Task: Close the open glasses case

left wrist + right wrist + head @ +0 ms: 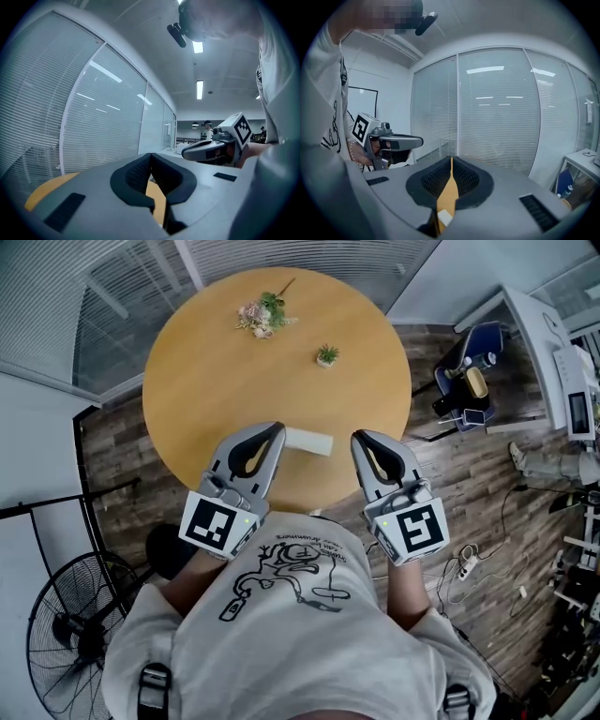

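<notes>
A white glasses case [308, 441] lies flat near the front edge of the round wooden table [206, 381]; from above its lid looks down. My left gripper [275, 430] hovers just left of the case and my right gripper [360, 439] just right of it, both lifted above the table. In the left gripper view the left gripper [151, 155] has its jaw tips together with nothing between them. The right gripper [451, 159] is shut too, leaving only a thin slit through which the tabletop and a corner of the case [444, 217] show.
A dried flower sprig [264, 315] and a small potted plant [327, 355] sit on the far half of the table. A floor fan [66, 634] stands at the left, a blue chair [473, 362] and a power strip [464, 563] at the right. Glass walls with blinds lie behind.
</notes>
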